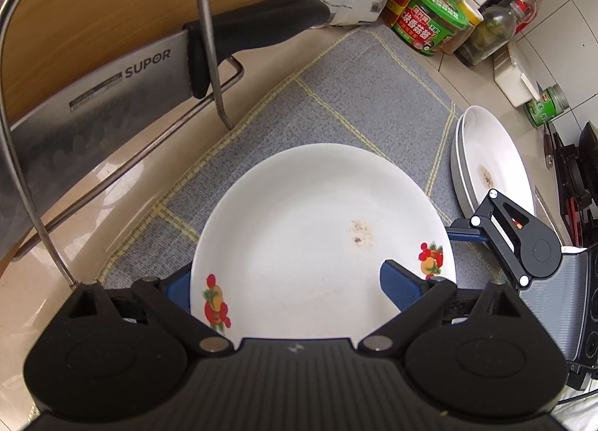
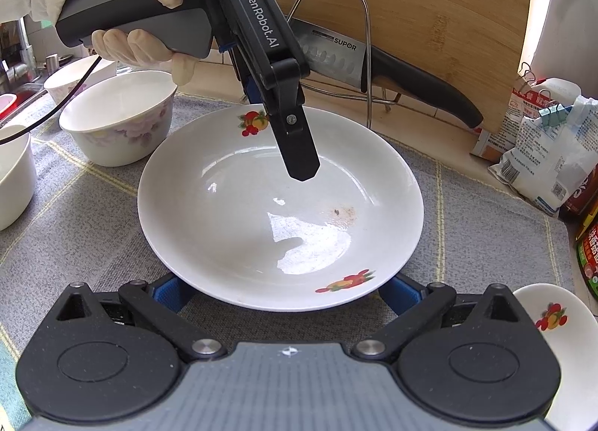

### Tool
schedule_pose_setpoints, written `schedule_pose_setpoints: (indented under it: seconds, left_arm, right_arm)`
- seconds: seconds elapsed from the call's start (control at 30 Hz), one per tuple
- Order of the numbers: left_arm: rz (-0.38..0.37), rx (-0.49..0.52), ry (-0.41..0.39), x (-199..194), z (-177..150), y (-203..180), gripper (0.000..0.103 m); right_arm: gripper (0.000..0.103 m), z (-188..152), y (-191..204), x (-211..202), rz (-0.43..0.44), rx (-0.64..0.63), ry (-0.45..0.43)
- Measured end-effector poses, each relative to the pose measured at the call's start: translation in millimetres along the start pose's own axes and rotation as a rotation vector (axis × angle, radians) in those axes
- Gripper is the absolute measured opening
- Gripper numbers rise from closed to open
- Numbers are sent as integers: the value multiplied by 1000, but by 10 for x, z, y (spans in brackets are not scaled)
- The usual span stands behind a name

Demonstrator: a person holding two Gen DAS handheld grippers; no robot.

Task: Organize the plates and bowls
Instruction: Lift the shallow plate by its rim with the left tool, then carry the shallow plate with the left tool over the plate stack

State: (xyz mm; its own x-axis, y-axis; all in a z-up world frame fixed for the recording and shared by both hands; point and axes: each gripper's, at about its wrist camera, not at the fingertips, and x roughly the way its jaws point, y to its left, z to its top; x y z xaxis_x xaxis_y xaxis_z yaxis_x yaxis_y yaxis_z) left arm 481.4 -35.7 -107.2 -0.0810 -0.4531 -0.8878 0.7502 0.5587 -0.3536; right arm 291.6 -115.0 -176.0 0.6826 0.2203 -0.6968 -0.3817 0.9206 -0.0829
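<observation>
A white plate with fruit decals (image 1: 299,229) (image 2: 261,214) lies on the grey checked mat (image 1: 355,95); it carries a small brown stain. My left gripper (image 1: 289,291) (image 2: 276,132) is open and straddles the plate's rim, one finger over the plate's inside and the other outside the edge. My right gripper (image 2: 286,292) (image 1: 463,233) is open at the opposite rim, and the plate's edge partly hides its blue fingers (image 2: 170,292). A gloved hand (image 2: 149,46) holds the left gripper's handle.
Two stacked white plates (image 1: 493,169) sit right of the mat. Floral bowls (image 2: 119,117) and another white bowl (image 2: 15,177) stand at the left, and a small decal plate (image 2: 553,319) at the right. A wire rack (image 1: 202,20) holds a cleaver (image 1: 93,113) by a cutting board. Jars (image 1: 433,20) and bags (image 2: 553,154) line the wall.
</observation>
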Motion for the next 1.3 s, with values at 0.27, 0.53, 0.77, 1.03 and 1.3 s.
schedule_pose_setpoints:
  seconds: [0.27, 0.53, 0.77, 1.03, 1.3]
  left_arm:
    - [-4, -4, -4, -14, -30, -21, 97]
    - [-9, -10, -18, -70, -67, -53, 97]
    - [-4, -6, -36, -176, -95, -143, 97]
    - [10, -5, -62, -312, -164, -292, 97]
    - [19, -1, -68, -349, -226, -479, 97]
  right_arm:
    - [103, 4, -7, -9, 14, 12, 7]
    - [103, 14, 22, -64, 11, 9, 3]
    - [103, 10, 43, -181, 9, 3, -9]
    - [103, 8, 64, -349, 20, 10, -28]
    - [103, -61, 75, -517, 13, -2, -37]
